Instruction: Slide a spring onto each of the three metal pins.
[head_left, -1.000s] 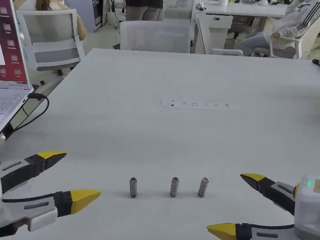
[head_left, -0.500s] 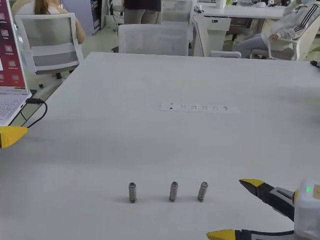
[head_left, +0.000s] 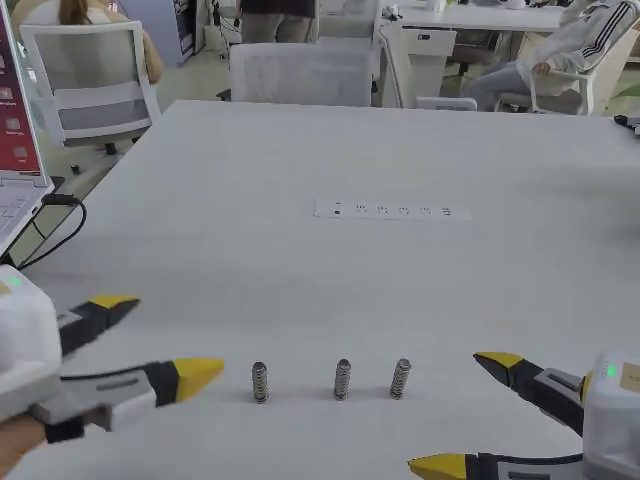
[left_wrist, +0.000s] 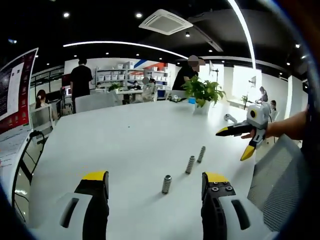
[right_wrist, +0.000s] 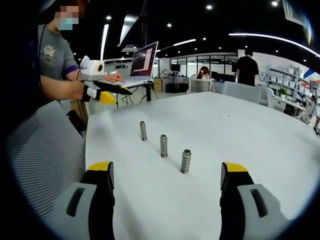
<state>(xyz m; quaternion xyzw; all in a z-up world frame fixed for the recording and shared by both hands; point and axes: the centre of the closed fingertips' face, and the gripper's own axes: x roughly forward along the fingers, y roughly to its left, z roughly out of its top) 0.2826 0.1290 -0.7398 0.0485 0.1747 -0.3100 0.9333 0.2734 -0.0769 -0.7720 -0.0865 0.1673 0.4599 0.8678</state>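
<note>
The 3 springs stand in a short row on the white table (head_left: 350, 280). Each one stands straight up, with its long way pointing at the ceiling. The left spring (head_left: 260, 382), the middle spring (head_left: 342, 379) and the right spring (head_left: 400, 378) are near each other but do not touch. They look like they sit on pins. The pins are hidden inside, so I cannot tell for sure. If they do, the job looks done.

The left gripper (head_left: 165, 338) has its jaws spread wide and holds nothing. The left spring is just ahead of it, in line with the gap between its 2 jaw tips. The row runs away from there toward the other gripper.

The right gripper (head_left: 463, 412) also has its jaws spread wide and empty. The right spring is ahead of its jaws, a bit farther off. So the left gripper looks nearer to its end of the row.

Past both pairs of jaws the table is bare, with lots of room. A white power strip (head_left: 380, 210) lies well beyond the springs. A laptop (head_left: 15, 150) sits far off on the outer side of the left jaws.
</note>
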